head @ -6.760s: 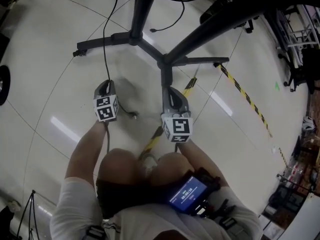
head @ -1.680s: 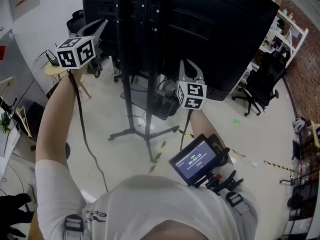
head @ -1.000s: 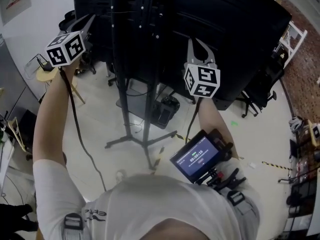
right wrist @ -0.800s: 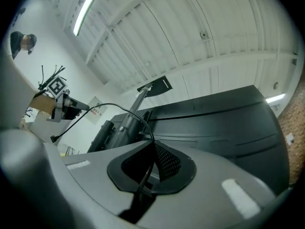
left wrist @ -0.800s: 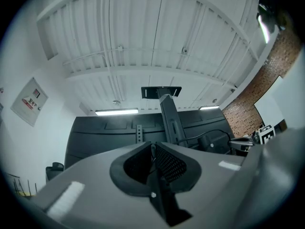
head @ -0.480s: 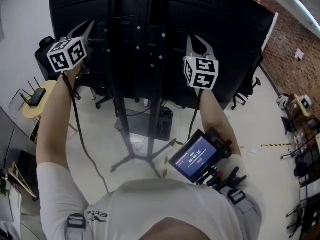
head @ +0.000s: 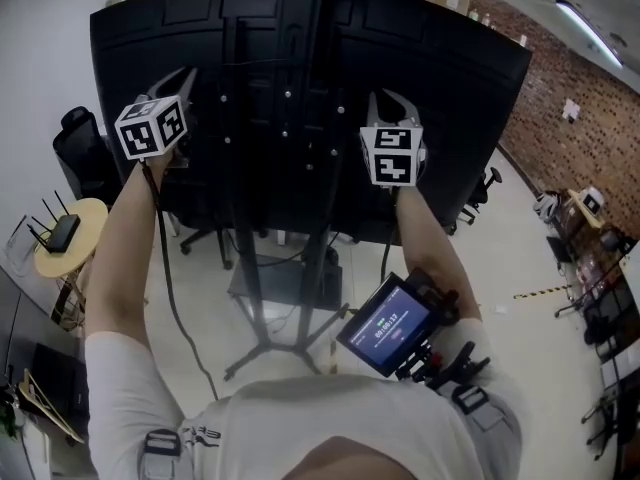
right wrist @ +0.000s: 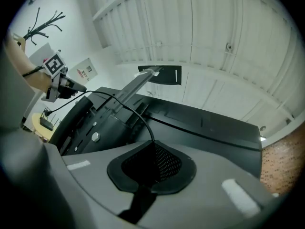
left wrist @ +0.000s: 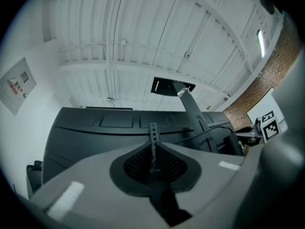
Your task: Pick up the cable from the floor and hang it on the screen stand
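A thin black cable (head: 161, 258) hangs from my left gripper (head: 183, 76) and runs down along the forearm. That gripper is raised at the left of the stand's post (head: 300, 118), shut on the cable. My right gripper (head: 386, 98) is held up to the right of the post, against the black back of the big screen (head: 450, 78). In the right gripper view the cable (right wrist: 129, 105) leaves the shut jaws of the right gripper (right wrist: 153, 146) and arcs left across the stand's bracket toward the left gripper. In the left gripper view the left gripper (left wrist: 152, 149) points at the screen's back.
The stand's legs (head: 268, 350) spread on the pale floor below. An office chair (head: 77, 140) and a small round table (head: 62, 236) with a router stand at the left. A display unit (head: 390, 324) hangs at the person's chest. A brick wall (head: 560, 78) and floor tape (head: 538, 292) lie to the right.
The person has risen from a crouch on the floor with the cable in both grippers. Over the last second both grippers stay raised at the screen's back and the left one has drifted right, closer to the post.
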`<action>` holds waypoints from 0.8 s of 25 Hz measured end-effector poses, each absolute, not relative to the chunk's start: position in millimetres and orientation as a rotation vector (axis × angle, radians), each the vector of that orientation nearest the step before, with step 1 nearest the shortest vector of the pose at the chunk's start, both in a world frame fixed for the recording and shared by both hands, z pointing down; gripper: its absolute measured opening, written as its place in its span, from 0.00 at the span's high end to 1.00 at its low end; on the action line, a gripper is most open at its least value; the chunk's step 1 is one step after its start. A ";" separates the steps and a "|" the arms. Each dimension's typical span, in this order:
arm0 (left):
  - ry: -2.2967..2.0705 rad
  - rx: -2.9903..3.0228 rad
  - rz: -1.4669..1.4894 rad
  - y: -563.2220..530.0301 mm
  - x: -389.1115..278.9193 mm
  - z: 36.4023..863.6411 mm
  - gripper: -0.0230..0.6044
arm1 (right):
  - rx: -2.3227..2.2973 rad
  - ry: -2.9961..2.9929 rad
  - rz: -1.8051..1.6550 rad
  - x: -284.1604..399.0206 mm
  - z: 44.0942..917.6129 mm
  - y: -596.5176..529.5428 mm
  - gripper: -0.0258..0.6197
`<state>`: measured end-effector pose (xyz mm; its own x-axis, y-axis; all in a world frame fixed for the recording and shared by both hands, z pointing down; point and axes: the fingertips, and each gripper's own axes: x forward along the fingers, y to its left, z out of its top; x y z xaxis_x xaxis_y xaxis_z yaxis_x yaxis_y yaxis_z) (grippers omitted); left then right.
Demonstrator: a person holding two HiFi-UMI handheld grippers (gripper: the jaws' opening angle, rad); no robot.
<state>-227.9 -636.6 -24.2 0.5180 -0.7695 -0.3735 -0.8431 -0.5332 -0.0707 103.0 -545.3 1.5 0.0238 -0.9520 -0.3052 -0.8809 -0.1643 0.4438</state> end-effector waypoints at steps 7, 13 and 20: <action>1.367 -2.516 0.432 -654.5 -230.2 -16.8 0.91 | 2.134 -1.789 -0.833 99.0 6.5 -554.9 0.92; 1.392 -2.508 0.420 -663.0 -231.6 -8.5 0.91 | 2.095 -1.680 -0.864 94.8 11.5 -557.2 0.92; 1.410 -2.518 0.403 -668.2 -235.0 7.6 0.91 | 2.070 -1.627 -0.904 88.0 19.2 -554.2 0.92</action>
